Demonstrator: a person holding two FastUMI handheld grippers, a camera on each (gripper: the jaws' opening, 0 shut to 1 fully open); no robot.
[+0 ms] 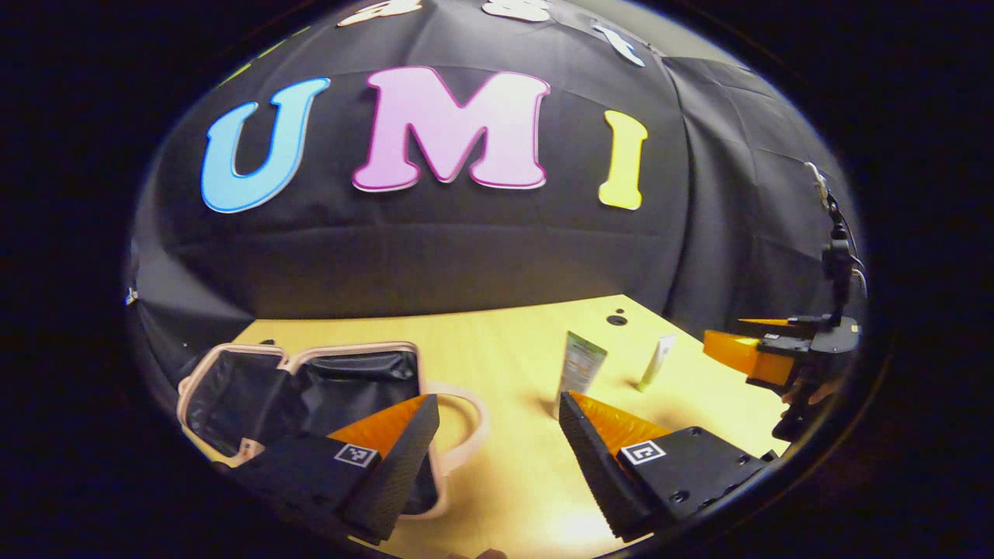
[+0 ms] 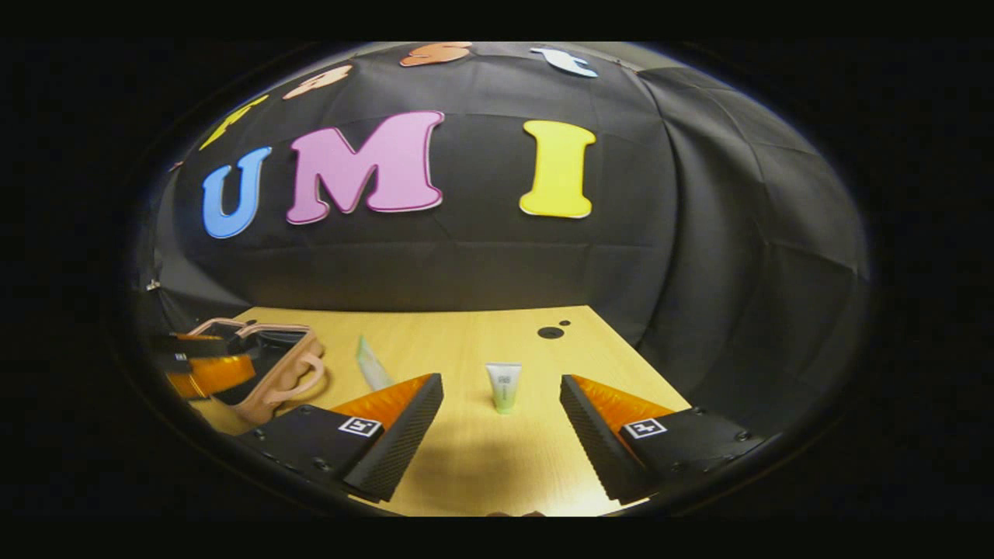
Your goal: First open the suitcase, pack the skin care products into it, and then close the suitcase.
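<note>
Step judged: suitcase open, packing not begun.

Nearest: left claw (image 1: 497, 435) wide, empty, low over bench (image 1: 512, 481). Right claw (image 2: 501, 423) wide, empty, level, aimed at small white-green tube (image 2: 504, 386) lying just ahead.

Beyond: green-labelled tube (image 1: 581, 365) standing mid-bench. Pink-rimmed suitcase (image 1: 303, 388) lies open at left, dark lining showing.

Next, likely: right claw advances, straddles small tube, closes.

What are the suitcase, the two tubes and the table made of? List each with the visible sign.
Suitcase: probably fabric lining, dark and creased, with a smooth pink rim and handle, maybe faux leather.
Green tube and white tube: likely soft plastic, smooth, flat crimped ends.
Table: wood-look surface, pale grain, slight sheen; veneer or laminate, cannot tell.
</note>
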